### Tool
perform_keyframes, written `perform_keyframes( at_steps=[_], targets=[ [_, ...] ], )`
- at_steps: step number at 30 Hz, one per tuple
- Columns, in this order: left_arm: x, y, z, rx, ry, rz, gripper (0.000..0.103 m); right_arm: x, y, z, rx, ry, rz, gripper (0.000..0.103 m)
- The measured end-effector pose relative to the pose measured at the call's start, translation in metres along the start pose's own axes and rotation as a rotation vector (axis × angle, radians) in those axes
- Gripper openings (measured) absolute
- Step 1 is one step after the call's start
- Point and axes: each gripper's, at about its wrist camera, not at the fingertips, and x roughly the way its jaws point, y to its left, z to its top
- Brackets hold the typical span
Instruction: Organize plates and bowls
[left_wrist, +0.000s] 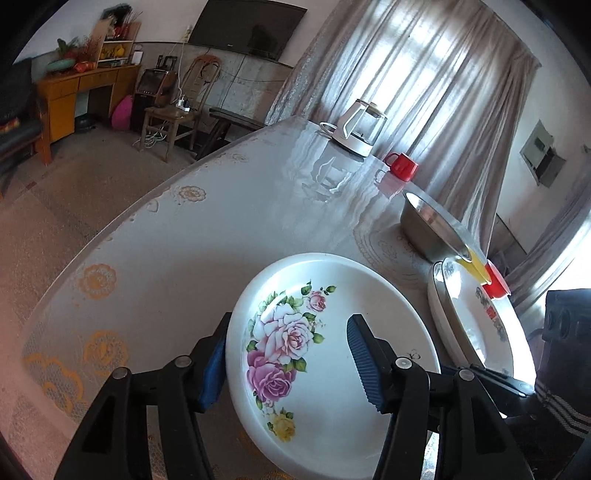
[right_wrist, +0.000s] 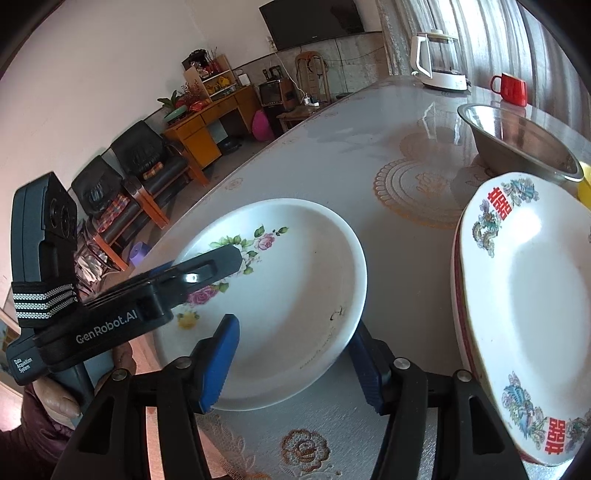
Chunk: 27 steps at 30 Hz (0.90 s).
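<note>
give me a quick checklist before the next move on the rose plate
1. Rose plate lying flat on the table: ok.
2. Left gripper astride the plate's near rim, pads not pressing: ok.
3. Right gripper astride the rim, jaws apart, no grip: ok.
4. Double-happiness plate on top of its stack, free to take another: ok.
5. Steel bowl well away from the rose plate: ok.
6. Whether the stack sits steady: cannot tell.

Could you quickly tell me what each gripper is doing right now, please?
Left gripper: open, fingers straddling the rim of the rose plate, not clamped.
Right gripper: open, straddling the same plate's near rim, not gripping.
</note>
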Motion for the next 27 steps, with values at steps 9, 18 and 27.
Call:
perform_keyframes(
  at_steps=[9, 18, 27],
  targets=[
    [0.001, -0.008, -0.003, 0.011, -0.024, 0.064, 0.057, 0.002, 0.004, -0.001, -0.034, -0.005, -0.027, 0.061],
    [0.001, 0.000, -0.003, -0.071, -0.020, -0.012, 0.053, -0.015, 0.000, 0.005, -0.020, -0.081, -0.019, 0.061],
    [0.001, 0.000, -0.002, -0.092, -0.017, -0.040, 0.051, -0.022, -0.008, 0.007, 0.016, -0.106, -0.017, 0.058]
  ],
)
